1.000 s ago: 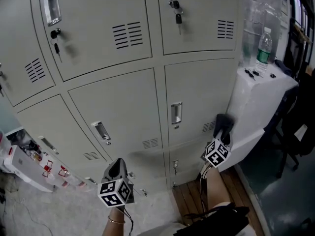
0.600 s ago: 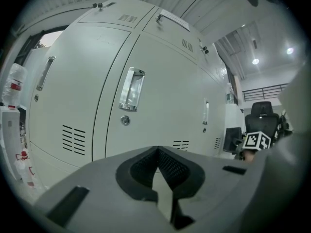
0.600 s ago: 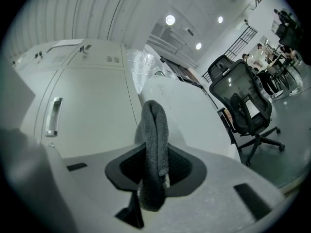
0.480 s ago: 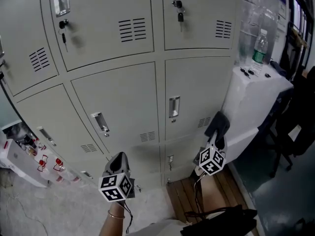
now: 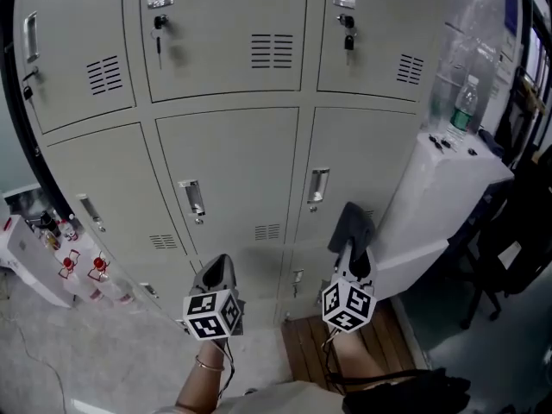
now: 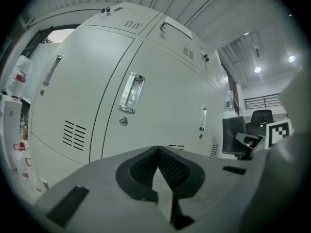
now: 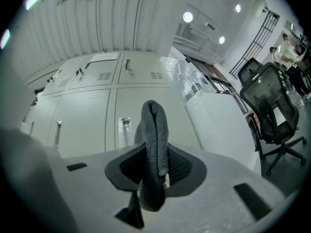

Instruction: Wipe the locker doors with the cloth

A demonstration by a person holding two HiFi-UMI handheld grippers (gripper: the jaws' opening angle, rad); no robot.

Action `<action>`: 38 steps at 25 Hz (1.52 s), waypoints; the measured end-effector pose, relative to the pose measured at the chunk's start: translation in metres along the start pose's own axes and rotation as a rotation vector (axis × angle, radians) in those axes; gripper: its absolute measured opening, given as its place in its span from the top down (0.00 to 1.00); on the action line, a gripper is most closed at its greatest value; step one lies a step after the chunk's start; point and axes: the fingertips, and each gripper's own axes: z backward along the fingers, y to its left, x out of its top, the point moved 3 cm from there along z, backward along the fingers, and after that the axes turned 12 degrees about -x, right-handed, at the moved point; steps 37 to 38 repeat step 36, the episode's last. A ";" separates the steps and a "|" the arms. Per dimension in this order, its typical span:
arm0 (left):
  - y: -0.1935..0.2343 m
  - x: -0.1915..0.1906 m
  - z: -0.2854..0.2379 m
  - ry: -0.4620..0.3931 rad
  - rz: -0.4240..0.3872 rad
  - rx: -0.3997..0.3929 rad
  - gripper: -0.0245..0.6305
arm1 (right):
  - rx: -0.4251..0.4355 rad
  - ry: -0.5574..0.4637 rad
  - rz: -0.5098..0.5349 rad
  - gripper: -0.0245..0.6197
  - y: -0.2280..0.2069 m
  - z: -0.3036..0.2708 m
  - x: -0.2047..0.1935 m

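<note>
A bank of grey metal locker doors [image 5: 233,171] fills the head view, each door with a chrome handle and vent slots. My right gripper [image 5: 350,247] is shut on a dark grey cloth [image 5: 352,224], held a little short of the lower middle-right door [image 5: 345,162]. In the right gripper view the cloth [image 7: 154,144] stands folded between the jaws, in front of the lockers [image 7: 92,110]. My left gripper [image 5: 216,276] is shut and holds nothing, low before the bottom doors. The left gripper view shows its closed jaws [image 6: 158,165] facing a locker door [image 6: 146,106] at close range.
A white cabinet [image 5: 448,188] with a water bottle [image 5: 464,102] on top stands right of the lockers. A wooden pallet [image 5: 306,352] lies on the floor below. Small red-and-white items [image 5: 69,261] sit on a low white box at left. Office chairs [image 7: 269,110] stand at right.
The head view has swung, so the lockers now look more upright and centred. Both grippers have shifted left in view, the right one with the cloth nearer the middle doors.
</note>
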 end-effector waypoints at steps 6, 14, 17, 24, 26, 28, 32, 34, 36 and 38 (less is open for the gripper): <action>0.007 0.015 0.006 -0.027 -0.026 0.012 0.96 | 0.074 0.012 0.065 0.84 0.031 0.016 0.009; 0.013 0.027 0.014 -0.030 -0.057 0.015 0.96 | 0.153 0.085 0.089 0.86 0.049 0.024 0.003; 0.015 0.029 0.015 -0.032 -0.059 0.013 0.96 | 0.156 0.080 0.105 0.86 0.051 0.025 0.006; 0.018 0.029 0.018 -0.031 -0.055 0.006 0.96 | 0.169 0.086 0.092 0.86 0.057 0.031 0.008; 0.020 0.029 0.018 -0.033 -0.053 0.005 0.96 | 0.169 0.088 0.085 0.86 0.058 0.033 0.008; 0.021 0.031 0.019 -0.036 -0.050 0.005 0.96 | 0.172 0.085 0.079 0.86 0.059 0.035 0.009; 0.022 0.033 0.020 -0.044 -0.047 0.000 0.96 | 0.177 0.080 0.066 0.86 0.060 0.038 0.011; 0.023 0.033 0.021 -0.044 -0.043 -0.001 0.96 | 0.182 0.081 0.062 0.86 0.062 0.040 0.011; 0.024 0.032 0.023 -0.044 -0.039 -0.001 0.96 | 0.189 0.083 0.056 0.86 0.064 0.043 0.010; 0.024 0.032 0.023 -0.044 -0.039 -0.001 0.96 | 0.189 0.083 0.056 0.86 0.064 0.043 0.010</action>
